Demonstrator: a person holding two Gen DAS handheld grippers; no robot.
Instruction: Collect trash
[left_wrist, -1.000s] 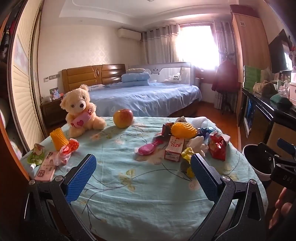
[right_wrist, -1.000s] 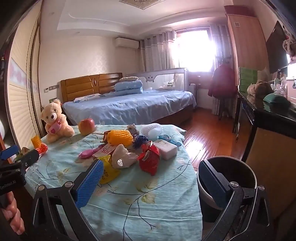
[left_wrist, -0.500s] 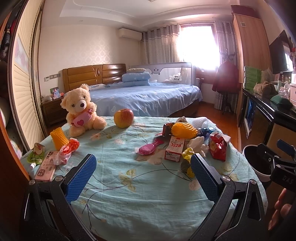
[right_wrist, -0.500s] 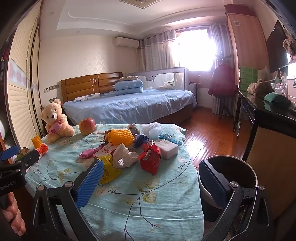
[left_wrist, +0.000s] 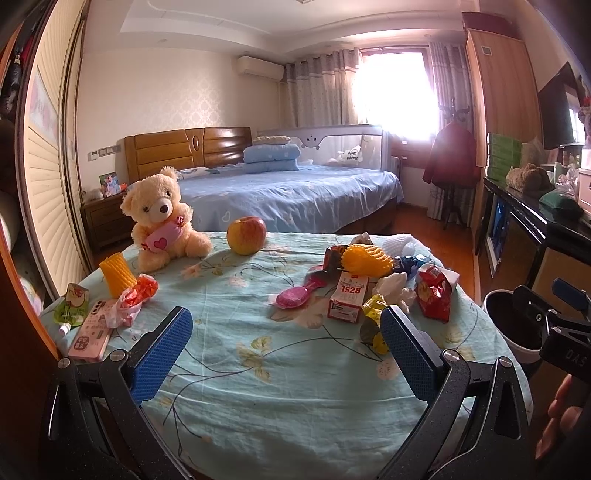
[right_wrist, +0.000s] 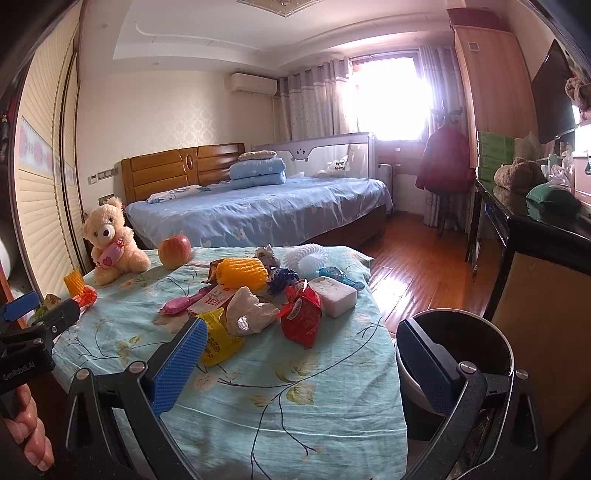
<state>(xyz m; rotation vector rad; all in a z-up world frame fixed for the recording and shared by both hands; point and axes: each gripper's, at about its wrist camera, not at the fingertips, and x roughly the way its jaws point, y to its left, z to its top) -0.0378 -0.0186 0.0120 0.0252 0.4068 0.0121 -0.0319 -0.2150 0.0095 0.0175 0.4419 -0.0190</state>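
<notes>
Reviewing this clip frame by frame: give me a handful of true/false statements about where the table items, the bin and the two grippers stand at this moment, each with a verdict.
1. Both grippers have their jaws open and hold nothing. True: the left gripper and right gripper are both empty.
2. The apple lies inside the bin. False: it sits on the tablecloth, beside the teddy bear.
3. The bin stands off the table's right edge. True.
4. The red snack bag is gripped by the right gripper. False: it lies on the table, untouched.
5. The yellow wrapper lies near the right gripper's left jaw. True.
</notes>
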